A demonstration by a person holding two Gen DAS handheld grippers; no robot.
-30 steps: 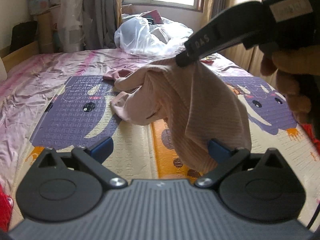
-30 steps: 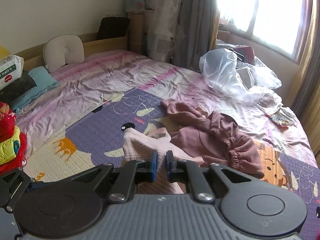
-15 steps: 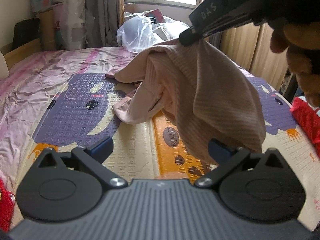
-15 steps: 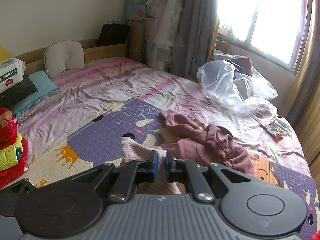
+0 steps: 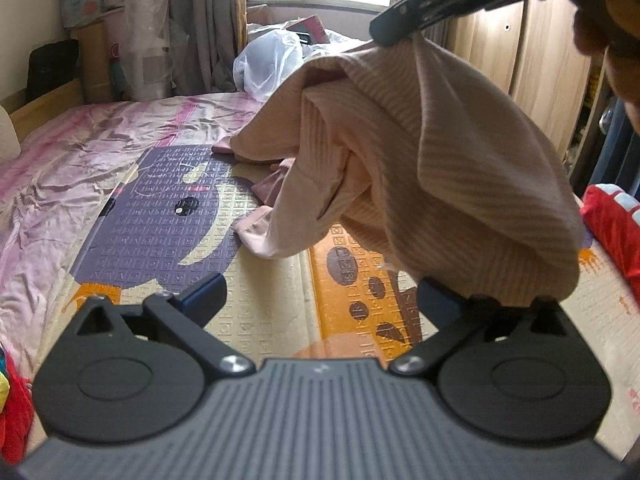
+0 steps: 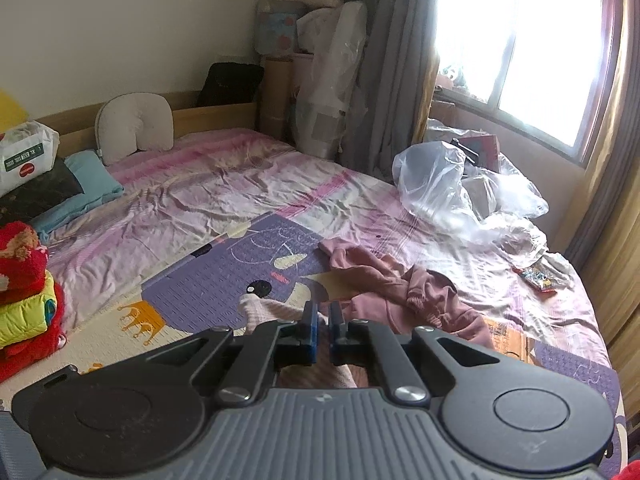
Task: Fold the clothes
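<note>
Item: pale pink ribbed knit garment (image 5: 440,168), pinched at one edge by the pressed-together fingers of the right gripper (image 6: 322,330), hanging bunched, lower end trailing on the patterned foam play mat (image 5: 160,216) at 9 o'clock of it. Left gripper (image 5: 320,296): fingers spread, empty. Handling advice: likely catch a second edge, then shake flat. Surroundings: bed with wrinkled pink sheet (image 6: 208,192); mauve sweatshirt (image 6: 404,288); plastic bags (image 6: 448,184) by the window.

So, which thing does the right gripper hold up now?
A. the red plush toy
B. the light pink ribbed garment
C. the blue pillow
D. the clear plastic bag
B: the right gripper is shut on the light pink ribbed garment, which hangs from it above the play mat.
</note>
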